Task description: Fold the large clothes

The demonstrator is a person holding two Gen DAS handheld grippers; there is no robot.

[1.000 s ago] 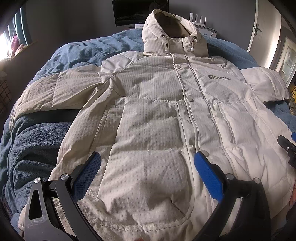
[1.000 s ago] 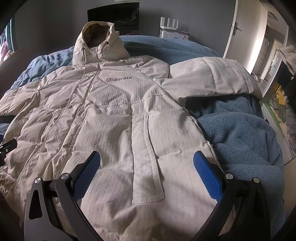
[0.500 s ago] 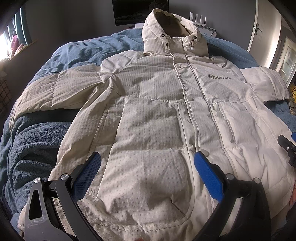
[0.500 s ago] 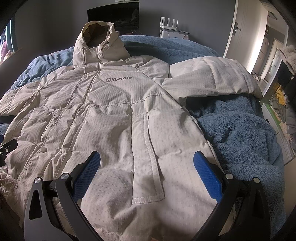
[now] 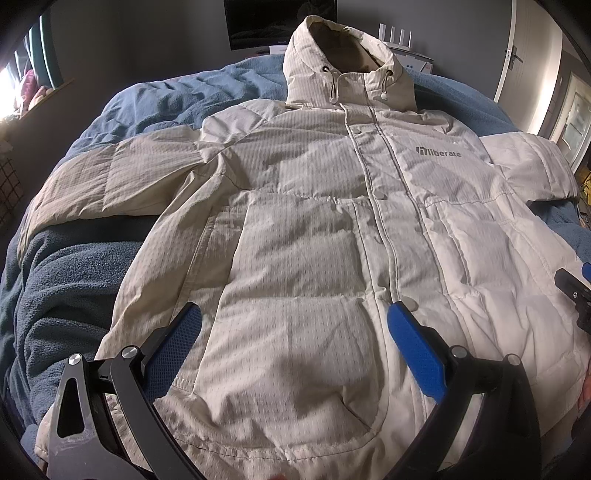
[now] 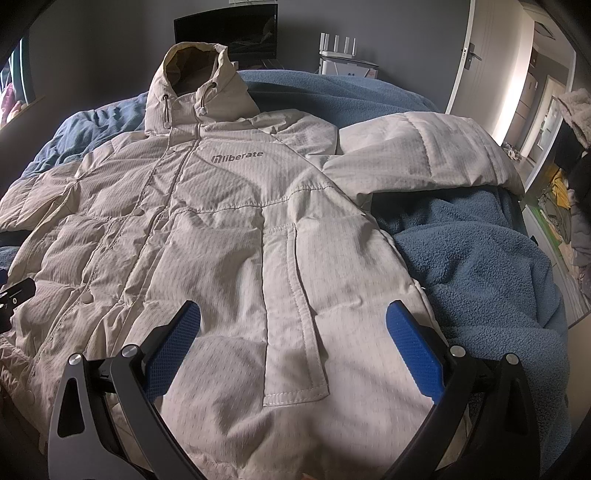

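Note:
A cream hooded puffer jacket (image 5: 303, 236) with a grey "liberate" logo lies face up and spread flat on a blue fleece blanket (image 5: 66, 288), hood far, hem near. It also shows in the right wrist view (image 6: 229, 236). Both sleeves stretch out sideways. My left gripper (image 5: 293, 317) is open and empty, held over the jacket's left lower panel near the hem. My right gripper (image 6: 293, 317) is open and empty over the right lower panel beside the pocket flap (image 6: 295, 317). The right gripper's tip shows at the right edge of the left wrist view (image 5: 576, 291).
The blanket (image 6: 480, 266) covers a bed. A dark screen (image 5: 258, 22) and a white router (image 6: 338, 40) stand at the far wall. A door (image 6: 469, 55) and a cluttered shelf (image 6: 561, 206) are to the right. A window (image 5: 22, 85) is at the left.

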